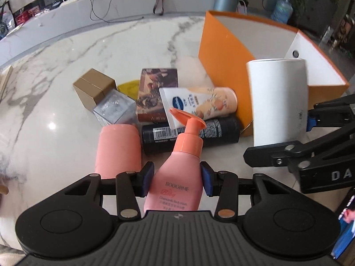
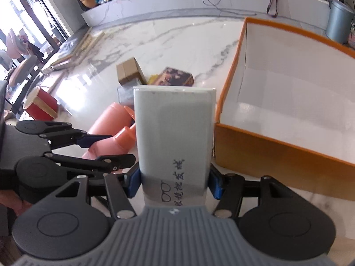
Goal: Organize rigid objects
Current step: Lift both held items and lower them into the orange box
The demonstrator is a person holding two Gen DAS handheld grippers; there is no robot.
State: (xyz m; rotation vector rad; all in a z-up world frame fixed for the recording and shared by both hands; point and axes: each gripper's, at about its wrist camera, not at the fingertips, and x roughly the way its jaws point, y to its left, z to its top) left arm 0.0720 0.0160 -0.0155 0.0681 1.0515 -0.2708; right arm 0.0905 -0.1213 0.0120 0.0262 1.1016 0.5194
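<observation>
The left gripper point(image 1: 177, 179) pinched a pink pump bottle point(image 1: 177, 177) low on its body, both blue pads pressed on its sides. The right gripper point(image 2: 175, 182) held a white case point(image 2: 173, 133) near its lower end in the same way, beside the orange box point(image 2: 235, 102), which stood empty. Both things seemed lifted off the marble table point(image 1: 88, 66). The risk, probably, was that the tall case tipped in so low a grip, or struck the box's wall. Farther off lay a pink cup point(image 1: 118, 148), a black can point(image 1: 190, 134), a cream tube point(image 1: 199, 103) and small boxes.
</observation>
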